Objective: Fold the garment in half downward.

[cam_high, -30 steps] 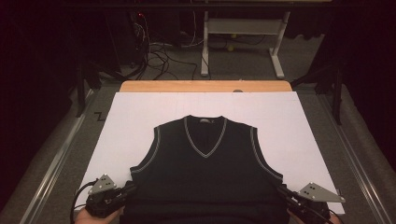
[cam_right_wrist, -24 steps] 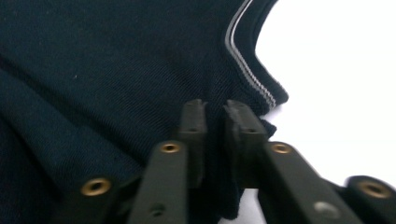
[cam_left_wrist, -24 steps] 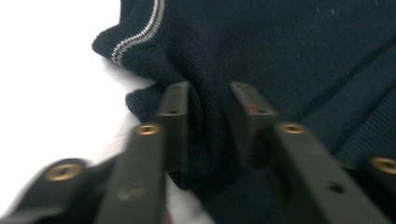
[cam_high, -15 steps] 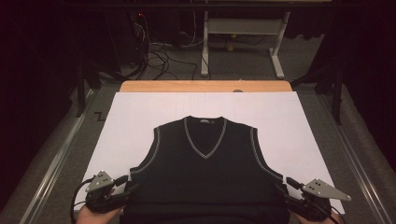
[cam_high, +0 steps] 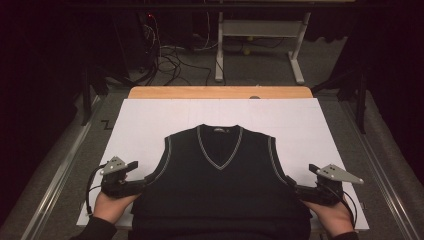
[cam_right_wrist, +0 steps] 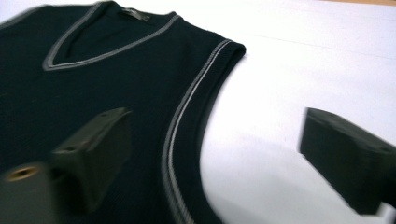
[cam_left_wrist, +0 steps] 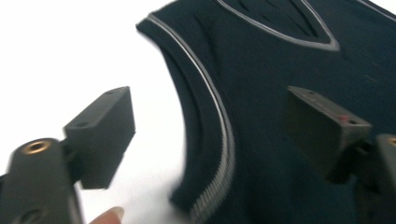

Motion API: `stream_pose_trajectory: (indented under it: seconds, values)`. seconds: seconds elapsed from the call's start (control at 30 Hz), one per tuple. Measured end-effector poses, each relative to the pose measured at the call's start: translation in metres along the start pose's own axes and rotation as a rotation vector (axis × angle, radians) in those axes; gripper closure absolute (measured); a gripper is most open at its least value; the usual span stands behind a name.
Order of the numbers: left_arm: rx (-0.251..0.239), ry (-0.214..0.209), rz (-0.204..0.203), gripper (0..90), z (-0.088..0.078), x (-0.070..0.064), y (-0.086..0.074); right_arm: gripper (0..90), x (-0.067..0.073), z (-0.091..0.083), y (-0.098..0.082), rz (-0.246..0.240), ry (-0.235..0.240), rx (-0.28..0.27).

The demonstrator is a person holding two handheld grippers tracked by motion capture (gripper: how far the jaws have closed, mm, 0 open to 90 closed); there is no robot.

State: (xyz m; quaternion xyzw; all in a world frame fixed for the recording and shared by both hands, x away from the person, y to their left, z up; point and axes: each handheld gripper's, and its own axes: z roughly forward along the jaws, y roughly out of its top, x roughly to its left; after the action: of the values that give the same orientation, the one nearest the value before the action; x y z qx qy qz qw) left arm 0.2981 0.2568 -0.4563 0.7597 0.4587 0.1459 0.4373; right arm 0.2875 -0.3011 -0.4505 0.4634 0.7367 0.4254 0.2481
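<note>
A sleeveless black knitted vest with grey-trimmed V-neck and armholes (cam_high: 220, 185) lies flat, front up, on the white sheet covering the table (cam_high: 150, 120), its collar toward the far side and its hem at the near edge. The left gripper (cam_high: 142, 181) sits just beside the vest's left edge below the armhole, near the table's near left corner; its jaws have just been opening and now stand apart, released, with the grey-trimmed armhole edge (cam_left_wrist: 219, 135) lying under the gap and no pad pressing on the cloth. The right gripper (cam_high: 294, 186) sits likewise at the vest's right edge; its jaws too have just been opening and stand wide, straddling the trimmed right armhole edge (cam_right_wrist: 175, 135) without gripping it.
</note>
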Motion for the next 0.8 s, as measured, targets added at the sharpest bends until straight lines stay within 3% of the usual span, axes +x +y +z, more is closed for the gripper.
stream_pose_trajectory:
  seconds: [0.13, 0.37, 0.57, 0.8]
  values:
    - [-0.009, 0.019, 0.002, 10.1, 0.013, 0.006, 0.013, 0.5, -0.002, 0.018, 0.011, -0.013, 0.000, 0.018]
    - [-0.026, 0.024, -0.014, 0.0, 0.026, 0.012, 0.031, 0.4, -0.006, 0.040, 0.027, -0.008, -0.019, 0.026]
    - [-0.025, 0.031, -0.009, 0.0, 0.034, 0.016, 0.044, 0.4, -0.010, 0.052, 0.040, -0.012, -0.039, 0.040]
    - [0.028, 0.038, -0.041, 0.0, 0.050, 0.026, 0.069, 0.5, -0.016, 0.066, 0.059, -0.007, -0.044, 0.051]
